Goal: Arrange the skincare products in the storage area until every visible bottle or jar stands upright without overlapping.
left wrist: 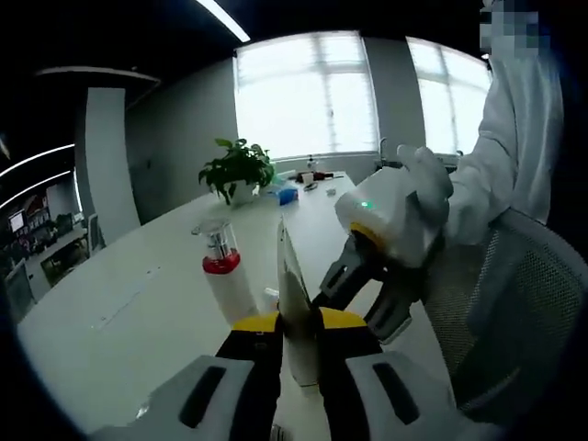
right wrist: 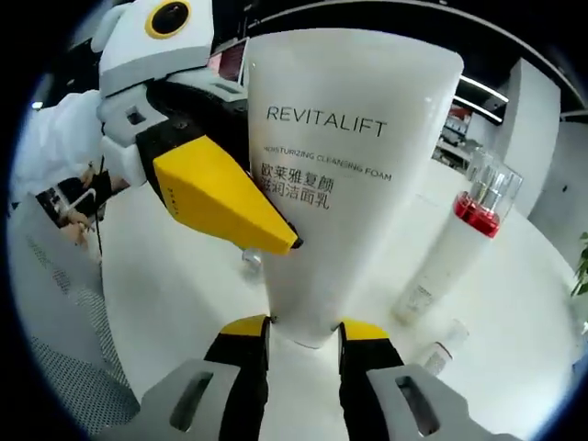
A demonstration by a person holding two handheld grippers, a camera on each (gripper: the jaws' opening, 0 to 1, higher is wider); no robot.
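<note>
Right gripper view: both claws pinch the cleanser tube.

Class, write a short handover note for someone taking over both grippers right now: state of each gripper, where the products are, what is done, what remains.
Left gripper: shut on the white cleansing foam tube, held above the white table.
Right gripper: jaws at the tube's lower end; contact unclear.
Pump bottle with red collar stands upright on the table. Small items lie near its base, too small to identify.
Done: pump bottle upright.
Left: stand the tube upright clear of the bottle, then check the small items.
</note>
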